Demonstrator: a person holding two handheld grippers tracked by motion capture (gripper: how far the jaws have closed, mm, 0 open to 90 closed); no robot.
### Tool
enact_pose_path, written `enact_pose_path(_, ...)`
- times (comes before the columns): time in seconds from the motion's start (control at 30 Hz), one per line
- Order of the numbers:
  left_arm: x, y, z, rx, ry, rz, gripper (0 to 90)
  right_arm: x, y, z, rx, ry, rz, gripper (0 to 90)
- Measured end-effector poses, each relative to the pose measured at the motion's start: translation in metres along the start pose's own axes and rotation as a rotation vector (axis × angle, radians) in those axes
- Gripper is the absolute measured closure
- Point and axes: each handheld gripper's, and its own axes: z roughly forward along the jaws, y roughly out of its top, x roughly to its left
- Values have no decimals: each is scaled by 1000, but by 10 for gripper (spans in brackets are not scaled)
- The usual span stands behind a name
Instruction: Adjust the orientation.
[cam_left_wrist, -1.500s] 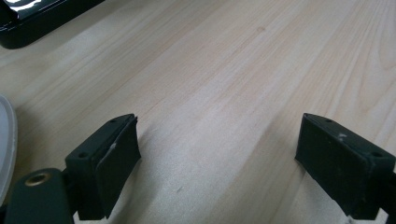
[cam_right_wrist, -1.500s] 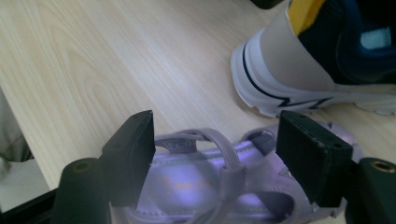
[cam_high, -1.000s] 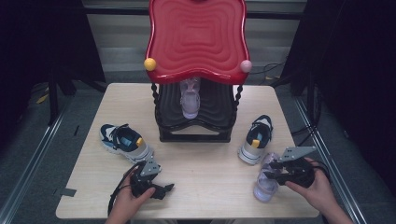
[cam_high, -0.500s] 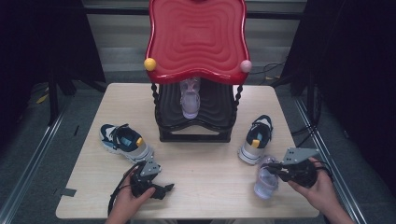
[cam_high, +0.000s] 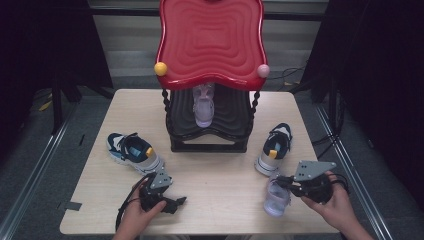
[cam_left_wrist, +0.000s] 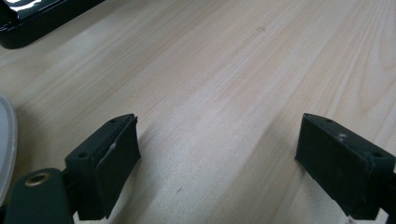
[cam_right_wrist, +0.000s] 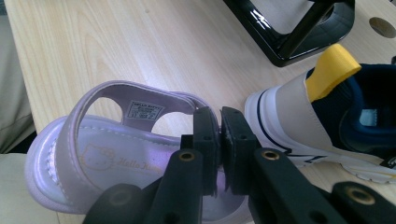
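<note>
The lilac sandal (cam_right_wrist: 116, 154) sits near the table's (cam_high: 220, 200) front right edge, just beside a navy sneaker (cam_right_wrist: 327, 116). My right tool (cam_right_wrist: 220, 140) has just been closing and now pinches its heel strap. My left tool (cam_left_wrist: 219, 158) rests wide open, holding nothing.

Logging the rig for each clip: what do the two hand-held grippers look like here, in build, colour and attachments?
Both are black. The left gripper carries a small grey three-cornered plate and trails a black cable looping toward the table edge. The right gripper has a larger grey plate and dark cables at the hand. Close up, the jaws are thick matte-black blocks with small screw holes, on black arms with brass-coloured rivets. No sleeves reach the wrists.
</note>
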Motion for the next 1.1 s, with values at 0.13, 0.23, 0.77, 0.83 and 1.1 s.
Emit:
enact_pose_path(0.13, 0, 0, 0, 1, 1, 1, 126, 3, 1, -1, 1, 5, -14, 854)
enact_pose_path(0.23, 0, 0, 0, 0, 0, 0, 126, 5, 0, -5, -16, 7, -16, 856)
enact_pose_path(0.77, 0, 0, 0, 0, 0, 0, 126, 22, 12, -24, -62, 38, -46, 856)
enact_pose_path(0.83, 0, 0, 0, 0, 0, 0, 126, 24, 17, -22, -70, 48, -50, 856)
enact_pose_path(1.1, 0, 0, 0, 1, 0, 0, 126, 31, 45, -5, -103, 92, -96, 856)
